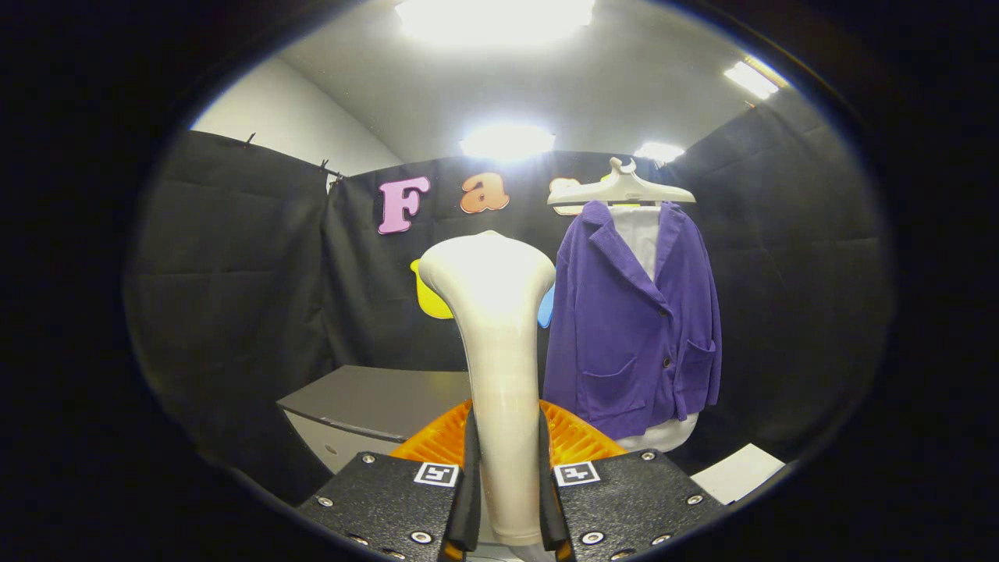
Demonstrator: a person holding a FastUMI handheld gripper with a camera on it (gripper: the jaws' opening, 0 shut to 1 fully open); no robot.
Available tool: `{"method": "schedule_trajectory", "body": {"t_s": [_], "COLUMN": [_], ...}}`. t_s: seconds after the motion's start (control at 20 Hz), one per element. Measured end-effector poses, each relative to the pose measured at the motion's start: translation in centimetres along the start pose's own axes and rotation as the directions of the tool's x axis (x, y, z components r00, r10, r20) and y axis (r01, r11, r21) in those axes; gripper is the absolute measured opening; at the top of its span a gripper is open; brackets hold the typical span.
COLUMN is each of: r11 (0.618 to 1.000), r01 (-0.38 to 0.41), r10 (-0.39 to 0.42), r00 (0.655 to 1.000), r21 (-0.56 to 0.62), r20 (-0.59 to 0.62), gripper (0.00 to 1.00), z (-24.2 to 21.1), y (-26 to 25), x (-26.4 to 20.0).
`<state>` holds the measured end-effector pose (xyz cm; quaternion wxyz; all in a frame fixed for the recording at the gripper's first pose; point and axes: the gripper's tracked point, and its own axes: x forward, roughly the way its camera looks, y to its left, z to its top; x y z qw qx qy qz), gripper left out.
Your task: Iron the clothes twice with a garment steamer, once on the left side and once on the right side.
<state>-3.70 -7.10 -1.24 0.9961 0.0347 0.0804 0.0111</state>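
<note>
The purple jacket (632, 320) hangs on a pale hanger (620, 190) against the far wall of the booth, over a white inner garment (641, 234) that shows at the collar and below the hem. Its long axis runs vertically, collar up and hem down, with both front panels facing the gripper.

From the gripper (506, 492) the jacket lies ahead and to the right, well apart; it is not in line with the fingers.

The garment steamer (492, 343) stands upright between the fingers. Its handle runs up from the jaws and widens into a broad head, which sits level with the jacket's chest and just left of its near sleeve edge. The head is not touching the fabric.

The gripper is closed on the steamer handle, both fingers pressing its sides, with no visible gap.

A grey table (375, 402) stands at the near left, below the steamer head.

Judgement: the coming move requires a shift to the right and forward to bring the head onto one front panel, then a stroke along the vertical axis. Neither side appears started.
</note>
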Motion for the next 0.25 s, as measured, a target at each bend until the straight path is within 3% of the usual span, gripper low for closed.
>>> {"method": "schedule_trajectory", "body": {"t_s": [0.25], "r11": [0.999], "r01": [0.041], "r10": [-0.041], "r00": [0.999], "r21": [0.000], "r20": [0.019], "gripper": [0.30], "z": [0.0], "y": [-0.9], "x": [1.4]}}
